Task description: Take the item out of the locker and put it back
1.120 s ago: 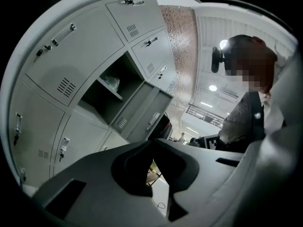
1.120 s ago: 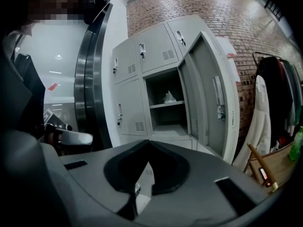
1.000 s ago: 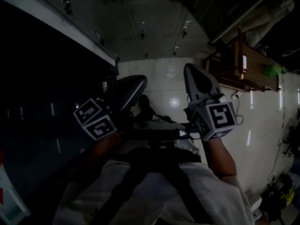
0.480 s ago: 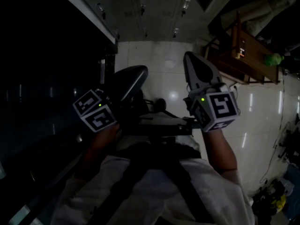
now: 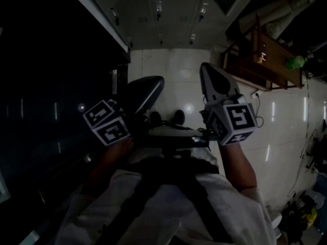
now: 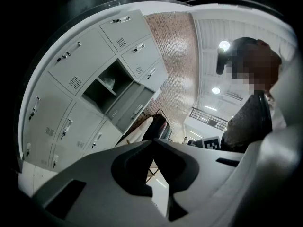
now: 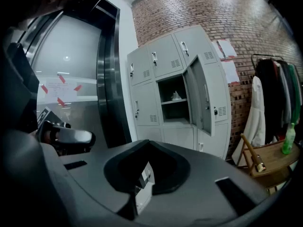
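boxy grey sheet-metal locker (image 7: 147,110), 1 door (image 7: 198,96) open

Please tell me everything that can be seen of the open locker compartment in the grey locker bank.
The open locker compartment belongs to a pale grey locker bank, metal by its look, which stands against a brick wall. A closed locker is directly above it. Its door is swung outward on the right side. The inside is dark and a shelf divides it. A small pale item rests on this shelf, too small to identify. Nothing else touches the compartment.
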Tool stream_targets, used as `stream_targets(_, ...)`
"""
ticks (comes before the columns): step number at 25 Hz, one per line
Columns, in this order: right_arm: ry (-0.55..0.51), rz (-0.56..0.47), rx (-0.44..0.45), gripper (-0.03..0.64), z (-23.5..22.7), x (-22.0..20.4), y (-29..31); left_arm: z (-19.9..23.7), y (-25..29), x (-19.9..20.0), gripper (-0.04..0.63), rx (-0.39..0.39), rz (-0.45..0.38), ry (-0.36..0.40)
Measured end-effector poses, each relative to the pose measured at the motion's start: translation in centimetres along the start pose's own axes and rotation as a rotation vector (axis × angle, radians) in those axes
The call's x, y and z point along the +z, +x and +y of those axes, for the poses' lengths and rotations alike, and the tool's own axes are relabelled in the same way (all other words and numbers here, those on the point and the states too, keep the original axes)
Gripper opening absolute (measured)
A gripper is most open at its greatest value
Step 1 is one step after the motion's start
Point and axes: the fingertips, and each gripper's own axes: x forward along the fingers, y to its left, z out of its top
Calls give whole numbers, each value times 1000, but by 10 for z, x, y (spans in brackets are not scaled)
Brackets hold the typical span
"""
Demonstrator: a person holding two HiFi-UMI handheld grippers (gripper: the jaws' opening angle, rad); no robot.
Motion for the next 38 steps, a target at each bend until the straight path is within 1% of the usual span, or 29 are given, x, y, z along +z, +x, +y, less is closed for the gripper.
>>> stream_targets(8,21,11,-2,2,20,-5,9,8,-16,2,-3,-14,10,-20)
stream_targets(11,4,20,-4,2,31,-7,12,12,-26,3,-3,-24,8,-24)
stream_targets(19,-13,20,-16,2,32,-7,7,7,-25,2,-3,-51,6,-20)
stream_targets(38,-15,8,-23,2,34,-3,9,7,-25,6,-3,-63,12,-12)
